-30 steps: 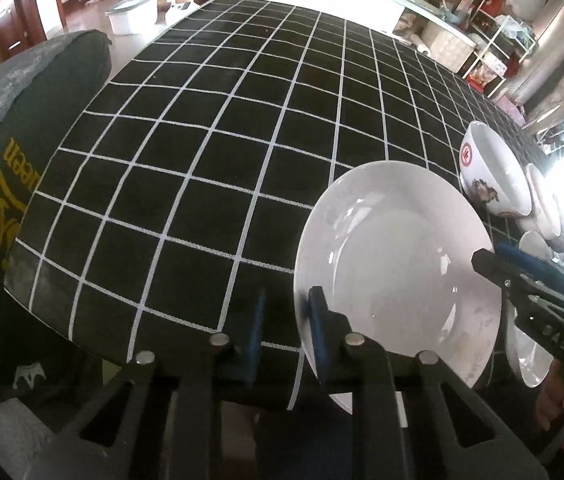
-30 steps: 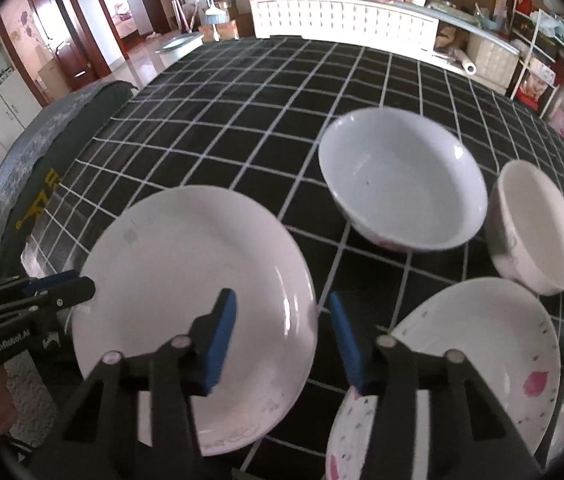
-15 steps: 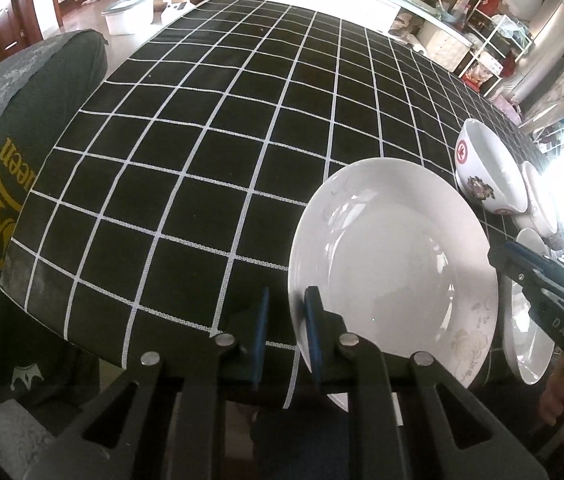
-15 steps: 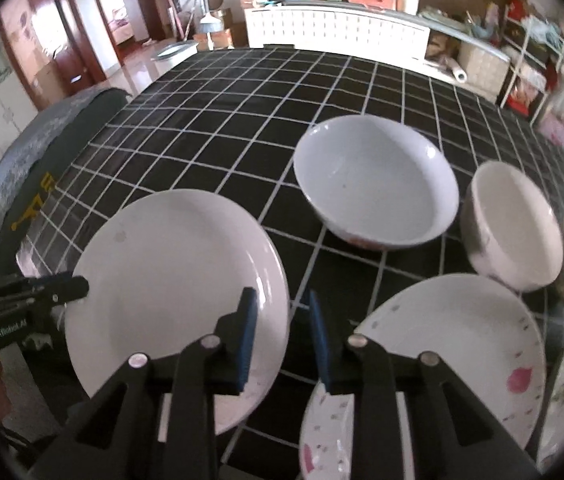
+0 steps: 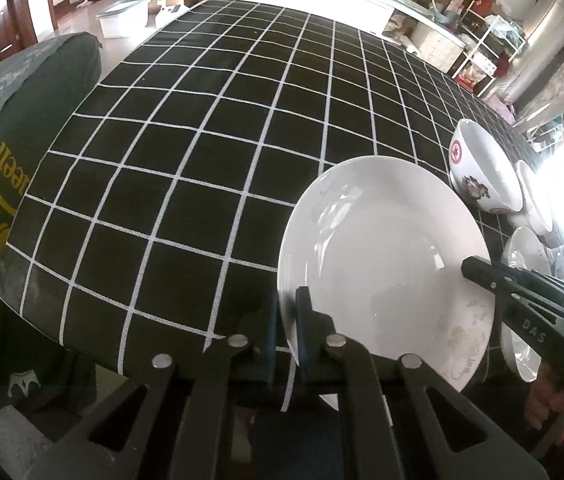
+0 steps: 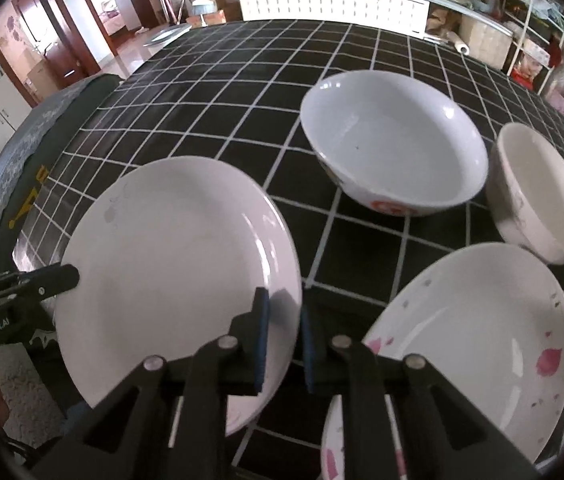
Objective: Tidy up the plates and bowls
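A plain white plate (image 5: 385, 264) (image 6: 174, 276) is held between both grippers above the near edge of the table. My left gripper (image 5: 286, 324) is shut on its left rim. My right gripper (image 6: 283, 336) is shut on its right rim. The right gripper's body (image 5: 521, 304) shows at the plate's far side in the left wrist view, and the left gripper's body (image 6: 14, 300) shows in the right wrist view. A large white bowl (image 6: 393, 144) (image 5: 481, 168), a smaller bowl (image 6: 541, 192) and a pink-flowered plate (image 6: 473, 340) rest on the table.
The table has a black cloth with a white grid (image 5: 202, 128). A dark green covered chair (image 5: 10, 140) stands at its left. Further dishes (image 5: 525, 264) sit at the right edge. Shelves and boxes (image 6: 481, 36) stand behind the table.
Both grippers have closed on the white plate's opposite rims, and the plate has tilted and risen slightly off the table. The other dishes have not moved.
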